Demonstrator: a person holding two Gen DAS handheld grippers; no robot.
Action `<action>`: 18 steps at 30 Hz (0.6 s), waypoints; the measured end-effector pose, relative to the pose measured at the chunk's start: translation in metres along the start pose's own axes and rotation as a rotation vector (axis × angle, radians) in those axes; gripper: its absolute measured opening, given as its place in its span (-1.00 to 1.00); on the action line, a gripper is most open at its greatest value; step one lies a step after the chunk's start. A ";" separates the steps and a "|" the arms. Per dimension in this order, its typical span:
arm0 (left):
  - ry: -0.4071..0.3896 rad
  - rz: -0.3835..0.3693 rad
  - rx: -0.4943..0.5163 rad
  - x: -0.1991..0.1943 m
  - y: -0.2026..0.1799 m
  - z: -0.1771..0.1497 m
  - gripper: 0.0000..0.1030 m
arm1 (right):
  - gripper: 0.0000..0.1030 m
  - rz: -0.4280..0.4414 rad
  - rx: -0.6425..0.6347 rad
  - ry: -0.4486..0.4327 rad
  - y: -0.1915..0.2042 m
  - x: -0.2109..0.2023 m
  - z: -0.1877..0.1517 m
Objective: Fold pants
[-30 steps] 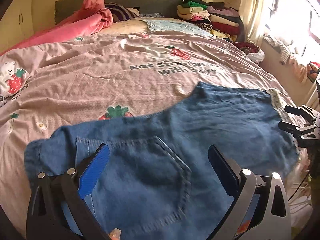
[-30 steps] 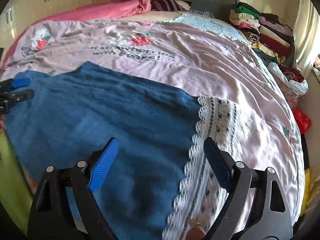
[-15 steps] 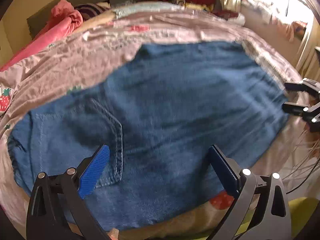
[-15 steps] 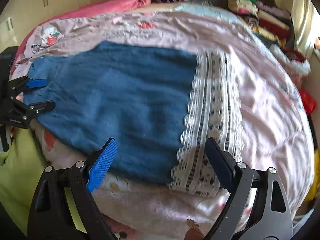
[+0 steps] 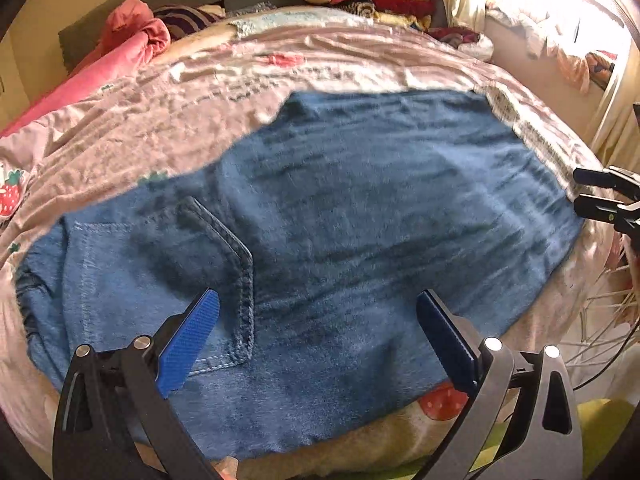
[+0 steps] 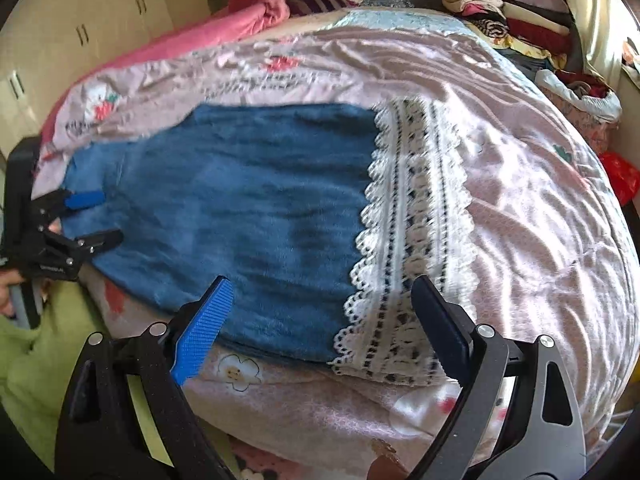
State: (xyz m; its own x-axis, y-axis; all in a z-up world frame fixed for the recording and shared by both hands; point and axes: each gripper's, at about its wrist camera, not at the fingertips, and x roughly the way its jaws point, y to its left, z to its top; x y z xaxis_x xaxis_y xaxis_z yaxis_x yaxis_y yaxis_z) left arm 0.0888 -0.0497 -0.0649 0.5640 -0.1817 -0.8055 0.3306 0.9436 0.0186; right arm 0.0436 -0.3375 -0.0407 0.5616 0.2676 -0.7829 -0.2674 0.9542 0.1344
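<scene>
Blue pants lie flat on the bed. Left gripper and right gripper hover, fingers released; next, probably grasp the near edge.

Each claw is black-framed with silver screw heads, one ribbed bright-blue pad facing a darker one.

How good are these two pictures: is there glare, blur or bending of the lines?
Left wrist view: strong glare burns out the window at top right; the denim pants look smeared by motion blur, while the left tool stays sharp. Right wrist view: light is more even, the lace hem reads fairly clearly, the fisheye bows the bed cover.
</scene>
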 end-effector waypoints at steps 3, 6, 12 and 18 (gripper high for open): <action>-0.036 -0.006 -0.015 -0.013 0.003 0.006 0.91 | 0.64 -0.021 0.000 -0.015 -0.004 -0.009 0.003; -0.072 -0.015 -0.025 -0.028 0.002 0.011 0.91 | 0.65 -0.037 0.006 -0.038 -0.008 -0.020 0.006; -0.126 -0.022 -0.033 -0.050 -0.001 0.022 0.91 | 0.71 -0.051 0.020 -0.075 -0.016 -0.035 0.012; -0.159 -0.030 -0.018 -0.062 -0.008 0.041 0.91 | 0.72 -0.060 0.027 -0.104 -0.021 -0.045 0.014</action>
State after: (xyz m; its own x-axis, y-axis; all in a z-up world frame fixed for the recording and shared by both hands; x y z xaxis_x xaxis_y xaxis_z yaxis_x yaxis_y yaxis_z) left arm 0.0824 -0.0570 0.0094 0.6675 -0.2501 -0.7014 0.3364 0.9416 -0.0155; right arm 0.0351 -0.3682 0.0007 0.6547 0.2207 -0.7230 -0.2102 0.9719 0.1063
